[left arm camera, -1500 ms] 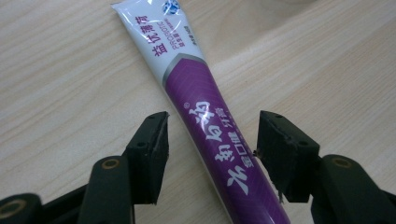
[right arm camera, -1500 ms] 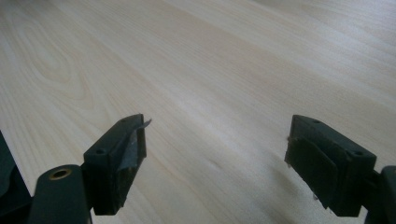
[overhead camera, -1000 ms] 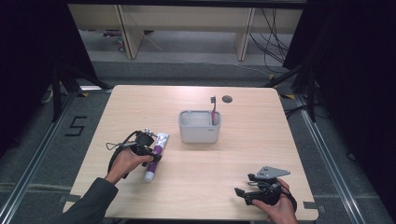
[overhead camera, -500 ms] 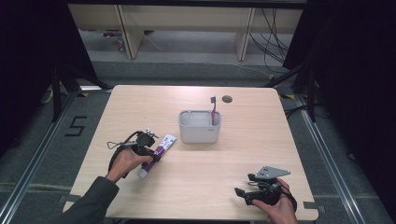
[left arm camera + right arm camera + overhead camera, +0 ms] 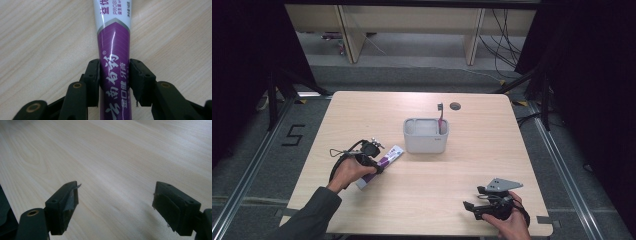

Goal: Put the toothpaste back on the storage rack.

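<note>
High view: the person's left forearm is seen entering from the bottom left corner, angled up and to the right across the wooden table (image 5: 522, 150), with the left hand (image 5: 346, 172) wrapped over the left gripper (image 5: 377, 162), which is pointed down at the tabletop. A purple-and-white toothpaste tube (image 5: 381, 165) is shown lying flat on the table, slanted, just left of and below a grey holder (image 5: 426, 136) in which a red toothbrush (image 5: 441, 119) is stood upright at the right end. In the left gripper view, the left gripper (image 5: 113, 77) is seen with its two black pads set against the opposite sides of the toothpaste tube (image 5: 113, 50) on its purple part, the white end being extended away from the jaws; the jaws have just been closing, and the tube is pinched between them while still resting on the wood. The right hand (image 5: 507, 220) is shown at the bottom right edge of the table, well apart from the tube and the holder, with the right gripper (image 5: 472, 207) held low and directed leftward. In the right gripper view, the right gripper (image 5: 115, 200) is seen with its jaws spread wide over bare wood, nothing being held between them.
</note>
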`<state>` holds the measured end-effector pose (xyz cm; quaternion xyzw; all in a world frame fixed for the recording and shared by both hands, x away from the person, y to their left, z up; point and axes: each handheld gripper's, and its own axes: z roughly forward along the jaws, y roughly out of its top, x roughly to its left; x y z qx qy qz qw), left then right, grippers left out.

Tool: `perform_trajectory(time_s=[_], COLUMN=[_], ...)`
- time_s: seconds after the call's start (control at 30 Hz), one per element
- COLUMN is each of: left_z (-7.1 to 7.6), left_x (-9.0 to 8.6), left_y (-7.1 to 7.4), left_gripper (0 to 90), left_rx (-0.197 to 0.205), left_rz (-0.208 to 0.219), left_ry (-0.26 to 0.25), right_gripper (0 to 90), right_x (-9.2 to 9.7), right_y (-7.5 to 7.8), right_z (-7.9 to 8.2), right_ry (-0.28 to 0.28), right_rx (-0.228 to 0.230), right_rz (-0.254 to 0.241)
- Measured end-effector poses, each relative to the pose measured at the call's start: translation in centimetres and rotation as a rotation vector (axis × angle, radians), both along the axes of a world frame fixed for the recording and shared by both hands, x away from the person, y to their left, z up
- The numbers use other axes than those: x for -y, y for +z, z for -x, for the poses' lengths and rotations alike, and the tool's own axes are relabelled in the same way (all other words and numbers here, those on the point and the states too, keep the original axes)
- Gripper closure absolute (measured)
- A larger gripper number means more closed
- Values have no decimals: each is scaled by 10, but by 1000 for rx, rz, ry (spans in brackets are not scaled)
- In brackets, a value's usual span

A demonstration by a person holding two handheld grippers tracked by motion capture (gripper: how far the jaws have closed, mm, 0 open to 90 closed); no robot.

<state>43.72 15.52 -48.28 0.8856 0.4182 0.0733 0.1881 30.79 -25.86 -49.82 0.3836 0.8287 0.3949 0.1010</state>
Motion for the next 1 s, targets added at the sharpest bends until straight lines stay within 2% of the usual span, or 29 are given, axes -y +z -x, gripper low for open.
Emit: perform_trajectory(time_s=[0.03, 0.07, 0.13, 0.47, 0.6, 0.63, 0.73, 0.77, 0.8, 0.87, 0.9, 0.97, 1.0], left_z=[0, -1, -1, -3, -1, -2, 0, 1, 1, 2, 3, 2, 2], left_x=[0, 0, 1, 2, 2, 1, 0, -2, -3, -7, -9, -14, -16], left_y=[0, 0, -1, -3, 0, 1, 2, 2, 3, 4, 6, 10, 12], left_gripper=[610, 610, 611, 624, 675, 681, 697, 701, 703, 705, 706, 708, 708], left_rx=[-4, -9, -6, -16, -11, -10, 16, 19, 13, 30, 38, 56, 59], left_rz=[-2, -6, -11, -24, -36, -46, -57, -52, -36, -22, -20, -4, 4], left_ry=[-3, -5, -7, -21, -46, -70, -81, -82, -73, -62, -53, -54, -48], right_gripper=[212, 212, 214, 214, 215, 215, 215, 215, 216, 216, 216, 216, 216], right_x=[-1, 0, -1, -1, -1, -1, 0, -1, 0, -1, 0, -2, -2], right_y=[0, 0, -1, -1, -1, -1, -1, -1, -1, -1, -2, -1, -1], right_z=[1, 0, 0, 0, 0, 0, 0, 1, 0, 1, -1, 1, 1], right_ry=[-6, -3, 5, 3, 2, 2, 1, -7, -4, -10, 1, -13, -13], right_rx=[-23, -8, 1, -6, -5, -6, -7, -25, -18, -29, -5, -36, -36], right_rz=[-15, 7, 0, 4, -2, -3, -3, -12, -7, -17, -3, -20, -20])
